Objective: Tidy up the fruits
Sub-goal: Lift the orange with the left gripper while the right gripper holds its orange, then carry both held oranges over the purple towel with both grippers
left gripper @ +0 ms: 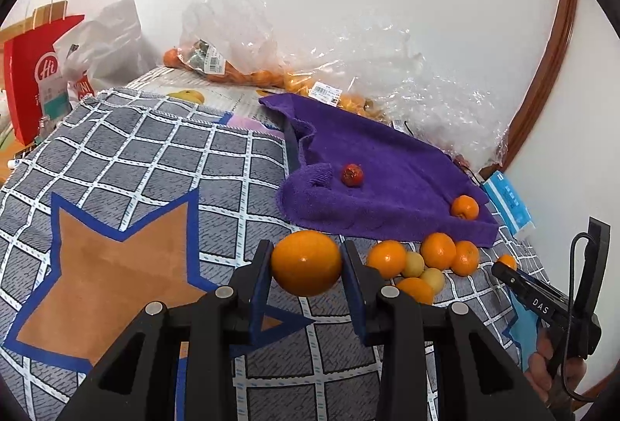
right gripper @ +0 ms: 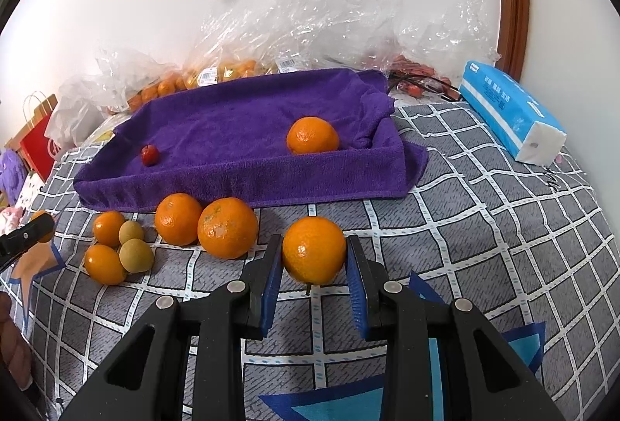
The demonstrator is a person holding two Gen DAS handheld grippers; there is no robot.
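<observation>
Lining a tray, the purple towel [right gripper: 248,134] is seen to hold one orange [right gripper: 312,135] and a small red fruit [right gripper: 149,154], while an orange is clamped in each gripper, left [left gripper: 306,263] and right [right gripper: 314,251], near the loose fruit pile [right gripper: 174,231].

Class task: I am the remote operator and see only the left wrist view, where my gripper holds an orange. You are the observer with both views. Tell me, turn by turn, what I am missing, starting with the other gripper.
Observer: The right gripper is shut on its own orange, held above the checked cloth.
Operator: Does the purple towel lie flat?
Observer: No. In the right wrist view the purple towel lines a shallow tray shape with raised walls.
Operator: What is beyond the towel's right end?
Observer: A blue tissue pack lies there on the cloth, fully visible.
Operator: Which loose fruit is nearest the right gripper?
Observer: The biggest orange of the pile, just left of its left finger.
</observation>
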